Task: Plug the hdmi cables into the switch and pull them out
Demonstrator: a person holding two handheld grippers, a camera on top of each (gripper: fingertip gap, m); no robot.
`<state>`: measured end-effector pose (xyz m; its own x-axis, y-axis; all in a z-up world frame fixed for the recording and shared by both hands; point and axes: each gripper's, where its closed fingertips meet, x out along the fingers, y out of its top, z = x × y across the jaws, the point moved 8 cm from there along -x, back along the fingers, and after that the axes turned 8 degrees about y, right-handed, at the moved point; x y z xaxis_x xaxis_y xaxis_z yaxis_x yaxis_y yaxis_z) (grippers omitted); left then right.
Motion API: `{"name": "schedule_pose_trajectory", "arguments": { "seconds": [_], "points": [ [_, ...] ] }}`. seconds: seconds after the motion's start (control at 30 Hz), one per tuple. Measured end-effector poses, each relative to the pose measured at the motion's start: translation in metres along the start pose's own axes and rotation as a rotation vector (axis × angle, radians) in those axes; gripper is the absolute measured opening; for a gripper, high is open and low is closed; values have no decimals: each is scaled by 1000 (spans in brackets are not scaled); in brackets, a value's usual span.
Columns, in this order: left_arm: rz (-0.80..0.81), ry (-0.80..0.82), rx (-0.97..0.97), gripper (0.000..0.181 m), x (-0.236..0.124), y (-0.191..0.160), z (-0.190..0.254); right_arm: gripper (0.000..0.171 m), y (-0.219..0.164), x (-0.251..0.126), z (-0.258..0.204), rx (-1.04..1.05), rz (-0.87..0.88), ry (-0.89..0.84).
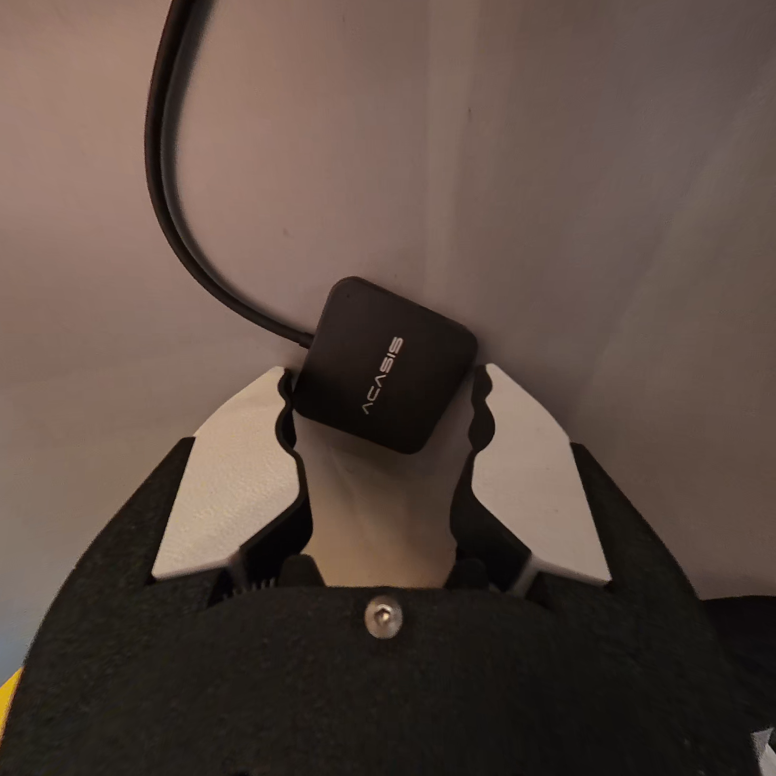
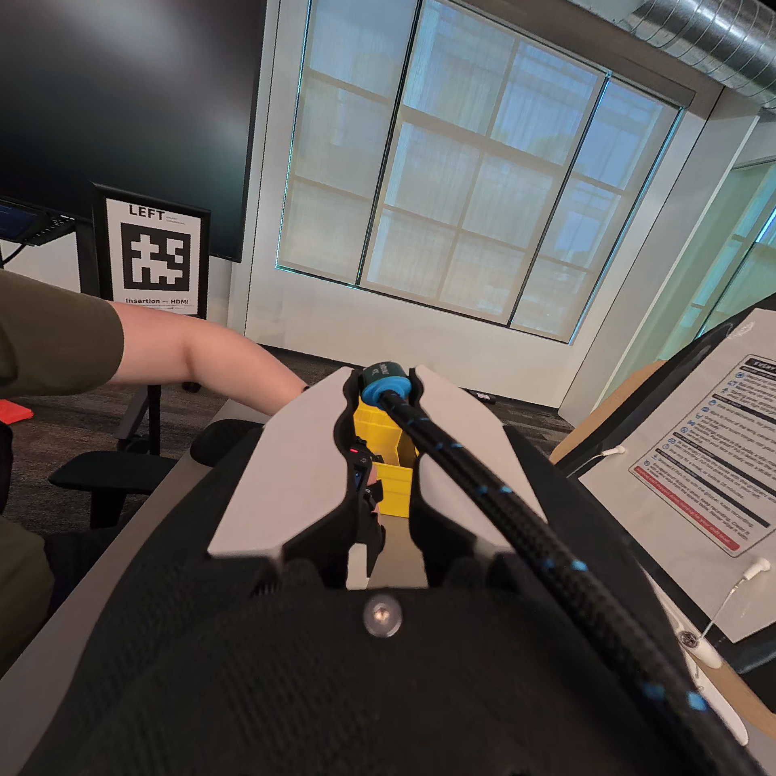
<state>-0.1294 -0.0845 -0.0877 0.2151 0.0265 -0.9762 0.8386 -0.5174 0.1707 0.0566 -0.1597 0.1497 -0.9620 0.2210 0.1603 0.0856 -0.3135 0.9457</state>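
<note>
Step in hand: judged from the pictures, bringing the held plug toward the switch so it can be pushed in; no port or meeting of the two shows in either view.
Left gripper (image 1: 384, 378): its jaws stand apart around the switch; the left one touches the switch's edge, the right one shows a thin gap, so this is a loose bracket, not a firm clamp.
Switch (image 1: 384, 365): a small black square box, turned at a slant between the jaw tips, lying on the pale tabletop (image 1: 546, 189).
Switch lead (image 1: 168, 201): a black cable leaves the box just beyond the left jaw and curves far forward and away.
Right gripper (image 2: 383, 384): its jaws are closed on the plug of the hdmi cable, right at their tips.
Plug (image 2: 384, 378): dark green body with a blue collar, pointing forward past the jaw tips; its metal end cannot be seen.
Hdmi cable (image 2: 525, 533): thick black braid with blue flecks, running back over the right jaw toward the camera.
Yellow holder (image 2: 386, 436): a plastic block seen through the gap between the right gripper's jaws, below the plug.
Person's forearm (image 2: 201, 357): reaching ahead to the left of the right gripper's jaws.
Doing it well: likely squeeze the left jaws fully on the box first so it cannot slide or twist.
Alignment: probably square the plug's flat side to the port before pushing, then press straight.
Risk: the stiff braid may lever the plug sideways in the jaws.
</note>
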Motion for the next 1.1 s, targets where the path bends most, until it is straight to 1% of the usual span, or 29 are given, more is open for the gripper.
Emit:
{"name": "schedule_pose_trajectory", "arguments": {
  "seconds": [0.13, 0.2, 0.33, 0.43, 0.57, 0.73, 0.83, 0.9, 1.0, 1.03, 1.07, 1.1],
  "points": [
    [3, 2, -8, 82, 0, 0, 1, 23, 0, -1, 1, 3, 3, -5],
    [-8, 5, -9, 75, -1, 1, 2, 23, 0, 0, 1, 3, -1, -2],
    [-42, 14, -90, 74, -1, 2, 3, 23, -2, 1, 0, 0, -16, 3],
    [-34, 13, -151, 74, -3, 1, 2, 23, -3, 1, 0, 1, -20, 4],
    [66, 54, -228, 73, -17, -1, -3, 23, -4, 1, 1, 1, -31, 1],
    [263, 91, -305, 71, -45, -5, -12, 23, -8, 1, 4, 20, -40, -7],
    [334, 110, -345, 70, -50, -7, -18, 23, -13, 2, 7, 29, -54, -14],
    [361, 131, -357, 70, -52, -5, -21, 23, -15, 3, 8, 34, -63, -15],
    [451, 126, -359, 68, -62, 4, -23, 23, -18, 4, 10, 39, -71, -18],
    [479, 131, -359, 66, -66, 6, -24, 23, -19, 4, 11, 42, -74, -20],
    [522, 141, -360, 59, -70, 7, -26, 23, -20, 4, 11, 45, -74, -21],
    [600, 165, -362, 2, -78, 8, -28, 23, -21, 5, 12, 49, -75, -20]
  ]
}}
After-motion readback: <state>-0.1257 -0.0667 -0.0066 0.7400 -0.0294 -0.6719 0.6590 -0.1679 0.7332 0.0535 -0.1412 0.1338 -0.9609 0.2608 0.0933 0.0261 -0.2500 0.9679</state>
